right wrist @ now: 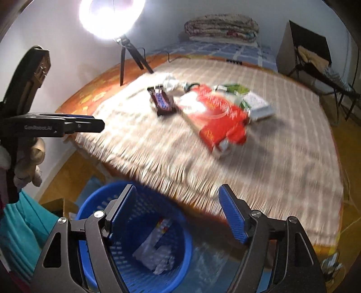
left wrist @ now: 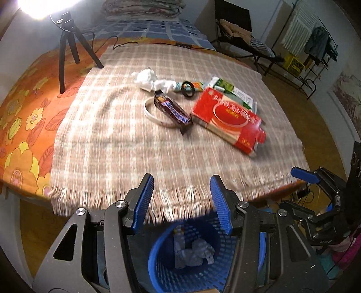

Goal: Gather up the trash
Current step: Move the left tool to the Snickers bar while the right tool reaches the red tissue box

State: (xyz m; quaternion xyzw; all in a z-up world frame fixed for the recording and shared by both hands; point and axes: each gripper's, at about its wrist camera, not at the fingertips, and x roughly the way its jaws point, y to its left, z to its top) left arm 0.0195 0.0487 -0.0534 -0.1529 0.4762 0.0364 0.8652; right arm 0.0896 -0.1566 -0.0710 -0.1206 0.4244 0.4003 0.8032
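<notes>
Bedroom, ring light (right wrist: 111, 17) on tripod glaring at far edge of bed. Plaid fringed blanket (left wrist: 140, 144) spread over orange floral sheet (left wrist: 24, 117). Trash clustered mid-blanket: red box (left wrist: 227, 119), dark snack wrapper (left wrist: 172, 111) lying across white ring (left wrist: 150, 112), crumpled tissue (left wrist: 150, 78), black ring (left wrist: 188, 89), green-white packets (left wrist: 234, 92). Blue perforated basket (right wrist: 178, 252) on floor below blanket fringe, crumpled paper (left wrist: 196, 252) and packaging inside. Left gripper (left wrist: 181, 204) above basket, jaws apart, nothing between. Right gripper (right wrist: 176, 213) likewise, jaws wide, empty. Both views motion-blurred.
</notes>
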